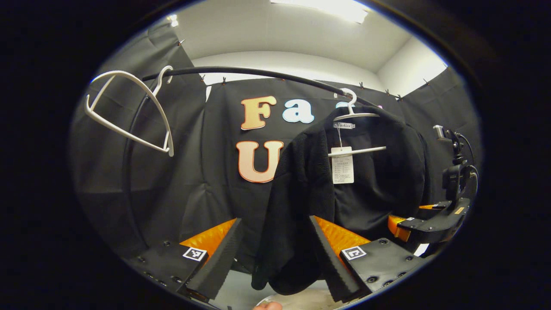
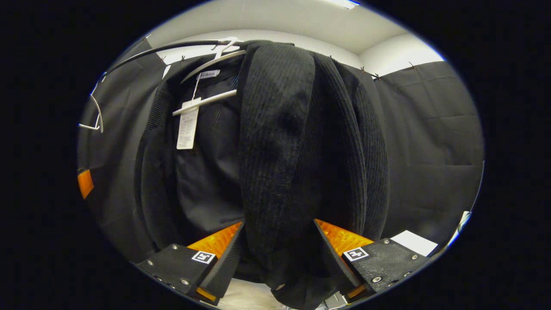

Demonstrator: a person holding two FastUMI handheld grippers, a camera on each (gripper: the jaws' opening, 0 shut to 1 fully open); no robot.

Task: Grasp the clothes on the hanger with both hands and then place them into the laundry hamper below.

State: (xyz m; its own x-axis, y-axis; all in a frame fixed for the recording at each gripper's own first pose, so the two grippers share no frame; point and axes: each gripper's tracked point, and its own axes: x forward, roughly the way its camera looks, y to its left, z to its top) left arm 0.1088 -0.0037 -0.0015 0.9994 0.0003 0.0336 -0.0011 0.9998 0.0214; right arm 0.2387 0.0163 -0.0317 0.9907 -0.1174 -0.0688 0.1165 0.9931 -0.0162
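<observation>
A black knitted jacket (image 1: 357,189) hangs on a white hanger (image 1: 357,115) from the black rail (image 1: 258,73), with a paper tag (image 1: 343,165) at its collar. My left gripper (image 1: 275,219) is open, and the jacket's left front edge hangs between its fingers, apart from the left one. My right gripper (image 1: 402,226) shows at the jacket's far side. In the right gripper view, the jacket's ribbed front and sleeve (image 2: 280,142) hang between the widely spread fingers of my right gripper (image 2: 279,222), which is open. The tag (image 2: 187,127) shows to the left there.
An empty white hanger (image 1: 129,112) hangs tilted at the rail's left end, well apart from the jacket, and shows small in the right gripper view (image 2: 97,116). A pale surface (image 1: 301,299) lies below the jacket. A white sheet (image 2: 413,242) lies low on the right.
</observation>
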